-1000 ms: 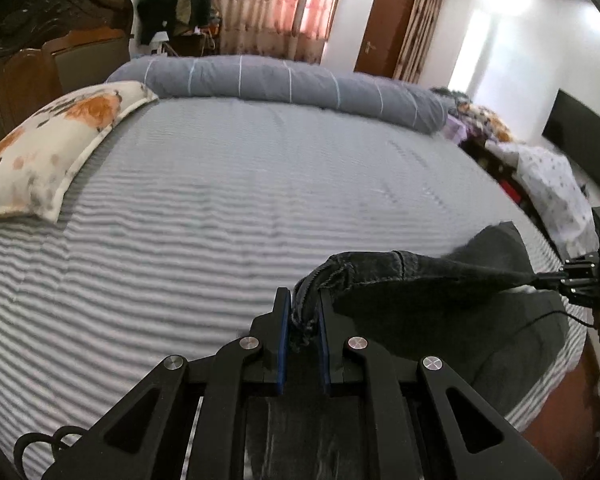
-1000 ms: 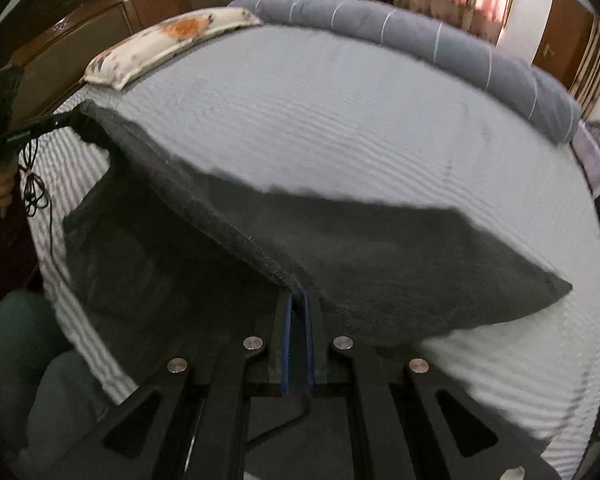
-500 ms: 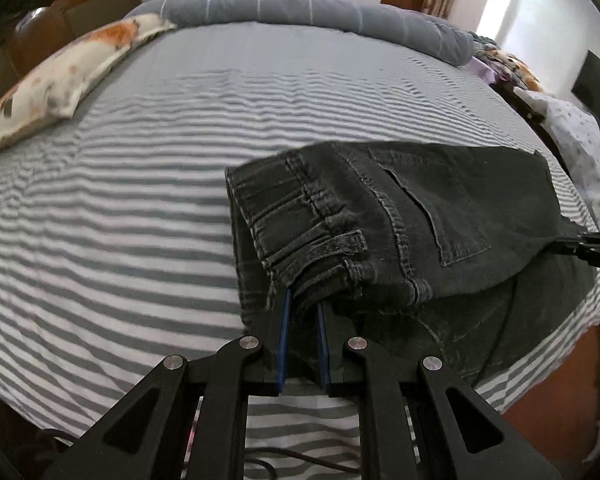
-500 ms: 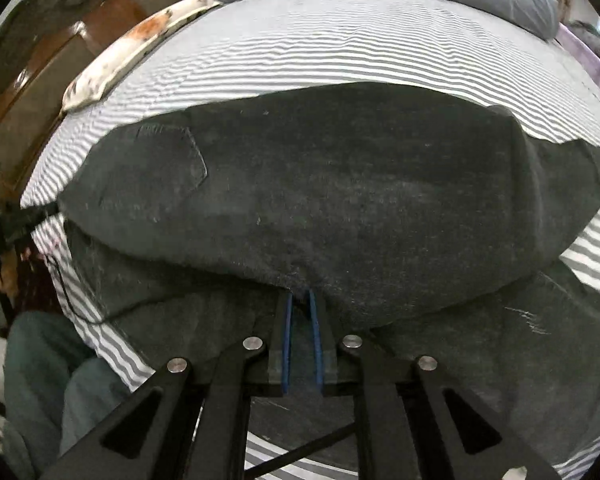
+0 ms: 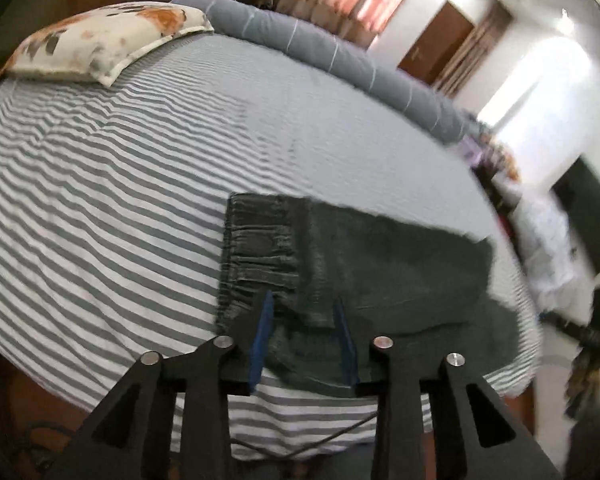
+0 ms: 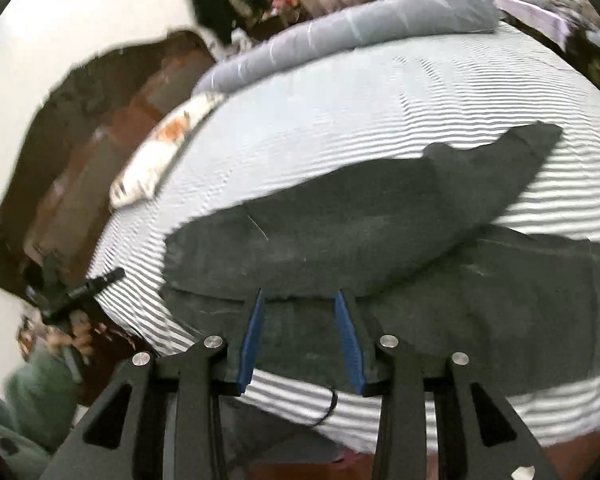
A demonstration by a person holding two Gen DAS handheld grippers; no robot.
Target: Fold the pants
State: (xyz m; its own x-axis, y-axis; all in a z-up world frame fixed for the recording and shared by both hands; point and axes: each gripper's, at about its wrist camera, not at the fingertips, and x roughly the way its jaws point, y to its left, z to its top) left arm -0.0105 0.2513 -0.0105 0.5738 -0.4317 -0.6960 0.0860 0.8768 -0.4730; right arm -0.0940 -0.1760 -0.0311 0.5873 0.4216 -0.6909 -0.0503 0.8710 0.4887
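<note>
Dark grey pants [image 5: 384,264] lie folded over themselves near the front edge of a bed [image 5: 112,184] covered in a grey-and-white striped sheet. Left gripper [image 5: 303,312]: fingers [image 5: 262,328] have just been opening and stand apart above the waistband corner, clear of the cloth. Right gripper [image 6: 298,312]: fingers [image 6: 348,336] have likewise just been opening, parted over the folded edge, gripping nothing. A flowered pillow [image 5: 100,46] and a rolled grey blanket [image 5: 332,64] lie at the far side.
</note>
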